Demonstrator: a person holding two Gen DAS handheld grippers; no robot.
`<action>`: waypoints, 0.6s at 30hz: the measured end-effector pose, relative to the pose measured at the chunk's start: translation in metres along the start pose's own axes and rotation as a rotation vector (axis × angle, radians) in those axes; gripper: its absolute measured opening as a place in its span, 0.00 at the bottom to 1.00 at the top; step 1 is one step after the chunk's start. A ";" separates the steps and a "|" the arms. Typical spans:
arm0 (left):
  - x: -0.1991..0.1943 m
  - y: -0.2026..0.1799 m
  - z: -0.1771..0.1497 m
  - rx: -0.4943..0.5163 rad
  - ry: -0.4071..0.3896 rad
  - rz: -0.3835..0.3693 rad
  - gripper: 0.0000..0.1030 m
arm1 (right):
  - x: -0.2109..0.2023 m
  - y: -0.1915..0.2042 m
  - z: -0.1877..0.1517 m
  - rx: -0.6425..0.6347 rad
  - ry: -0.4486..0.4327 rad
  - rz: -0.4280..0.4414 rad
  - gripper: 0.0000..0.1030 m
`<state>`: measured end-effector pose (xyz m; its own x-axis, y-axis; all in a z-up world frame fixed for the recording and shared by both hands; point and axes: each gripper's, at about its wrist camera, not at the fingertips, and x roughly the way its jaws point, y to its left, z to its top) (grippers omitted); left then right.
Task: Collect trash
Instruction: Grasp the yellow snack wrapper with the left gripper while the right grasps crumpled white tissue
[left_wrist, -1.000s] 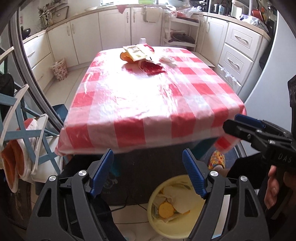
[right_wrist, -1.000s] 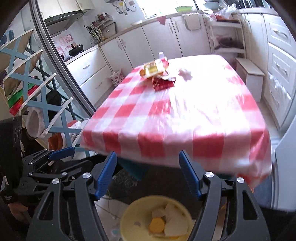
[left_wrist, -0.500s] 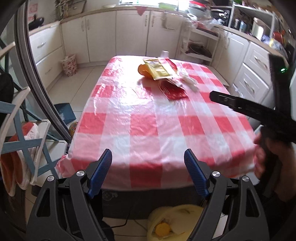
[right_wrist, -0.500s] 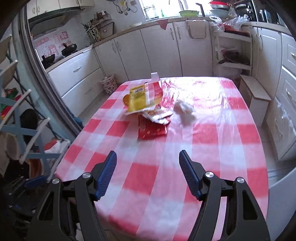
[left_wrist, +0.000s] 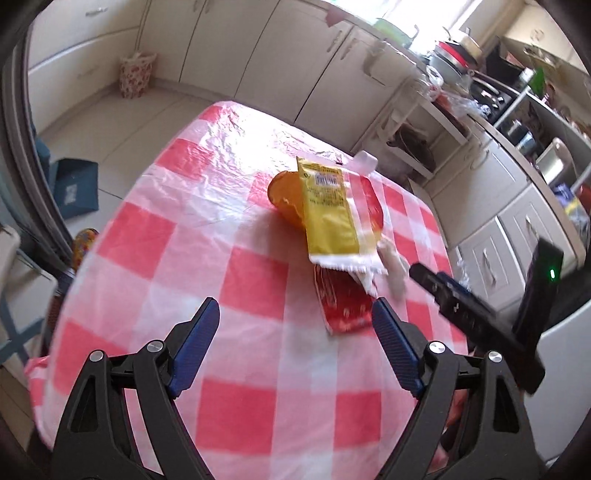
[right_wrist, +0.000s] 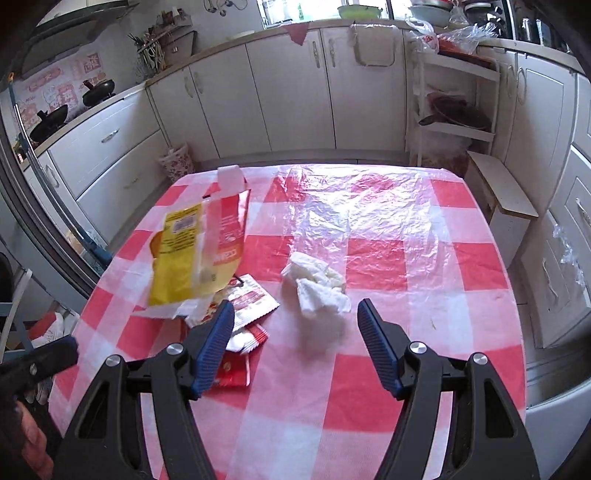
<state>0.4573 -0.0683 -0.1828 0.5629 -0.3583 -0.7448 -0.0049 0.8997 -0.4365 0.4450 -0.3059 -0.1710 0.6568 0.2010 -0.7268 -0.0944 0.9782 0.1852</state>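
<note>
Kitchen table (right_wrist: 480, 258) w/ checked cloth: yellow bag (right_wrist: 181, 254), red packets (right_wrist: 251, 299), tissue (right_wrist: 317, 284) at 12 o'clock, none picked up. My left gripper (left_wrist: 295, 332) just widened, empty; right gripper (right_wrist: 295, 332) open, empty.

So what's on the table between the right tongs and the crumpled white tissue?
Nothing. In the right wrist view, only bare checked tablecloth lies between the open right tongs and the crumpled white tissue just ahead.

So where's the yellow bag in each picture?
Left wrist view: the yellow bag lies right of centre on the table, leaning over an orange cup.
Right wrist view: the bag is at the left, on the table's left side.
Shared landmark: the crumpled tissue beside the bag.
</note>
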 end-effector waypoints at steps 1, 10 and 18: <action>0.013 0.002 0.007 -0.027 0.009 0.000 0.78 | 0.004 0.001 0.002 -0.009 0.005 0.001 0.65; 0.086 0.004 0.043 -0.147 0.071 -0.020 0.77 | 0.040 0.012 0.011 -0.064 0.076 -0.006 0.49; 0.110 -0.021 0.055 -0.057 0.122 -0.036 0.16 | 0.046 0.001 0.010 -0.049 0.102 -0.005 0.23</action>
<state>0.5650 -0.1133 -0.2276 0.4590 -0.4213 -0.7822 -0.0353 0.8711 -0.4899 0.4826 -0.2962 -0.1973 0.5781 0.1977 -0.7917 -0.1292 0.9801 0.1505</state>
